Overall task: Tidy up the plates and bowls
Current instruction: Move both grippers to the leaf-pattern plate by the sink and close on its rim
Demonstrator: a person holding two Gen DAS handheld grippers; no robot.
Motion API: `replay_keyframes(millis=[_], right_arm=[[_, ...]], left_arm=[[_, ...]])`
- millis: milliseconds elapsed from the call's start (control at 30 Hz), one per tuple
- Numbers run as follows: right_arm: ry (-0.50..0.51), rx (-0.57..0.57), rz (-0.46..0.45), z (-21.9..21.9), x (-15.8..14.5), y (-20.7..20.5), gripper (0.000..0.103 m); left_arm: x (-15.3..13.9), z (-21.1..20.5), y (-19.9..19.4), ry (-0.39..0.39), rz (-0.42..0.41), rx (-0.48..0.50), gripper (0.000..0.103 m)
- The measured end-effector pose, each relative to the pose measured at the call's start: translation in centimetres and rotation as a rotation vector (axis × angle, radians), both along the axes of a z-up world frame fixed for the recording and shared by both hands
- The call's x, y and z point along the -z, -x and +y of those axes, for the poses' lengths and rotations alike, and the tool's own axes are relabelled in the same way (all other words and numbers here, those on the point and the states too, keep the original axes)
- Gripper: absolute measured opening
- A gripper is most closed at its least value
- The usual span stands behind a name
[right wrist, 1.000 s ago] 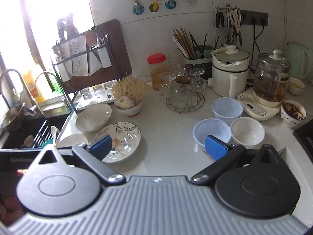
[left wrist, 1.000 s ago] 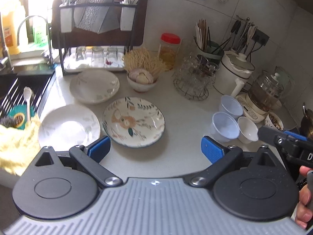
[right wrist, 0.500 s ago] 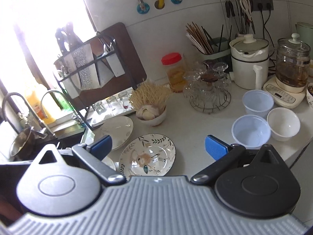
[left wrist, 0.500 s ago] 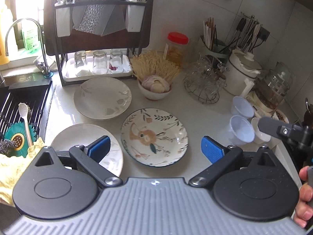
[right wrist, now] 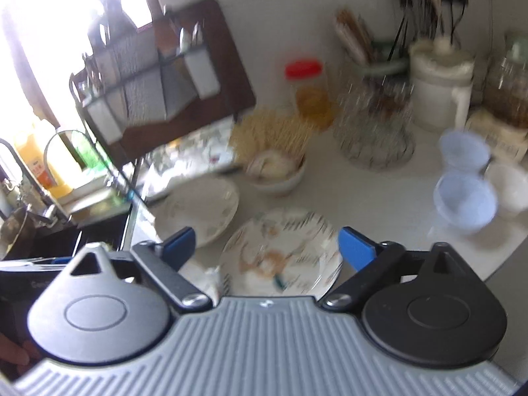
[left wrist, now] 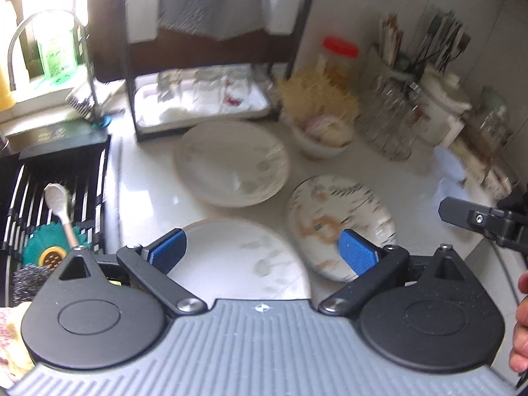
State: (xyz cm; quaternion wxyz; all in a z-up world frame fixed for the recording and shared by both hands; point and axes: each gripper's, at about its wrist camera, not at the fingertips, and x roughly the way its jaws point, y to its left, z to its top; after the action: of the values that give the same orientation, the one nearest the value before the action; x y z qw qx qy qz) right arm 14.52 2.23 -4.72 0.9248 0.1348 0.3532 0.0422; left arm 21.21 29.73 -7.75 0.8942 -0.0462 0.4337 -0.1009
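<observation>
Both the left gripper (left wrist: 260,249) and right gripper (right wrist: 268,244) stood apart, empty, above the round white floral-patterned plate (left wrist: 237,260) at 12 o'clock on the worktop (left wrist: 389,171).

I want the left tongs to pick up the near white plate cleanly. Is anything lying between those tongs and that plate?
Nothing visible does. The left tongs hang open right over the plain white round plate, whose face is bare. The patterned floral plate lies beside it, to the right.

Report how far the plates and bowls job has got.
Nothing looks sorted yet. Both tools, left tool and right tool, are open and empty. The patterned plate, two pale plates and the three bowls lie separately on the counter; all stacking remains.
</observation>
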Motion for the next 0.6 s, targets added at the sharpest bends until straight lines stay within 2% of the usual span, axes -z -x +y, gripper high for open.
replay_keyframes(millis=[133,267,400,500,600], right_arm=[[-0.011,-0.046,0.045,2.4,2.3,-0.5,0.085],[-0.027,-0.088,0.113,4.0,4.8,-0.5,0.073],[-0.074,-0.079,0.153,4.8,6.3,-0.2,0.066],[-0.074,-0.105,0.133,5.7,6.4,-0.2,0.064],[-0.089,-0.111,0.139,6.3,7.4,-0.7,0.063]], left_arm=[[2.0,3.2,-0.2,-0.044,0.037,0.005,0.101],[4.2,5.8,-0.5,-0.057,0.069,0.002,0.1],[6.1,7.9,-0.4,-0.034,0.096,-0.02,0.099],[7.1,8.8,-0.2,0.002,0.12,-0.03,0.099],[7.7,9.1,-0.1,0.005,0.119,-0.019,0.099]])
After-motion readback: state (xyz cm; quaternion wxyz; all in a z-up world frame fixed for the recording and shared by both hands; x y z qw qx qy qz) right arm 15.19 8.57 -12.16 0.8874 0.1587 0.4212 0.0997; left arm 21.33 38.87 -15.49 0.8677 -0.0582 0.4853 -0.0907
